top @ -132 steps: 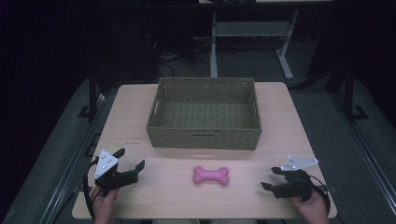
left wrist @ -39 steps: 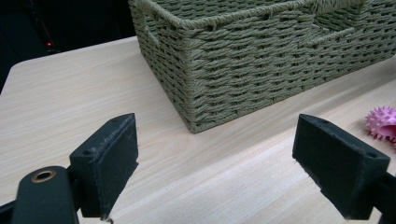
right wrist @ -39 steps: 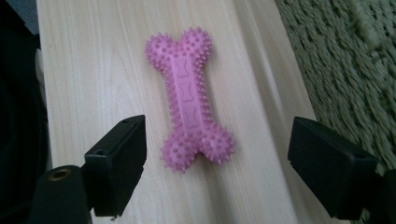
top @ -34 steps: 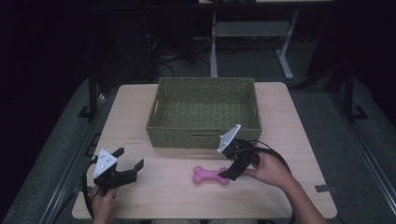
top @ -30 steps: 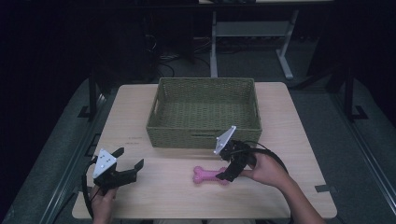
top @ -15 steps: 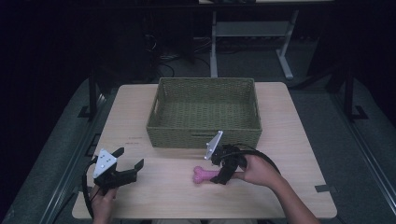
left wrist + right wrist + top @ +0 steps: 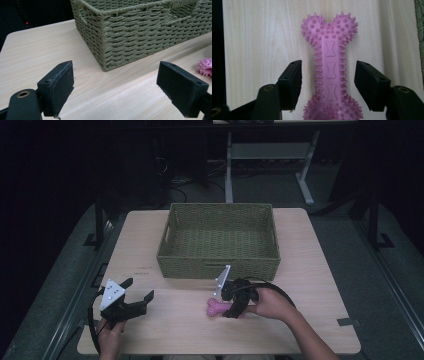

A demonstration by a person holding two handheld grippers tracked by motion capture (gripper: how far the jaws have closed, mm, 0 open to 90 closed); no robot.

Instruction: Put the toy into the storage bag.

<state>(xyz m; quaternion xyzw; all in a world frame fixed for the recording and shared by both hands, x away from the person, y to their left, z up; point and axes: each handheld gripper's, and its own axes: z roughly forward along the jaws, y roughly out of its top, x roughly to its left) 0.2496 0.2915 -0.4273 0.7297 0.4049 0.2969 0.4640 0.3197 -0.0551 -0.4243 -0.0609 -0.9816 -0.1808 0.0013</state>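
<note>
A pink spiky bone toy (image 7: 215, 308) lies flat on the wooden table (image 7: 315, 285), just in front of the green woven basket (image 7: 220, 262). My right gripper (image 7: 229, 310) reaches over its right half. In the right gripper view the bone toy (image 7: 329, 62) runs lengthwise between the two black pads (image 7: 293, 80) of my right gripper (image 7: 328, 75). The jaws have just been closing, and a narrow gap still shows on each side of the shaft. My left gripper (image 7: 138, 289) rests open at the front left of the table, with nothing between its pads (image 7: 60, 85).
The basket (image 7: 140, 30) looks empty and stands at the middle of the table's far half. In the left gripper view my left gripper (image 7: 115, 87) faces its near corner, with one end of the bone toy (image 7: 205, 66) at the right edge. Bare wood lies at the front left and right.
My right gripper has slid left and down over the bone, and its jaws have narrowed around the shaft. The left gripper has stayed where it was.
</note>
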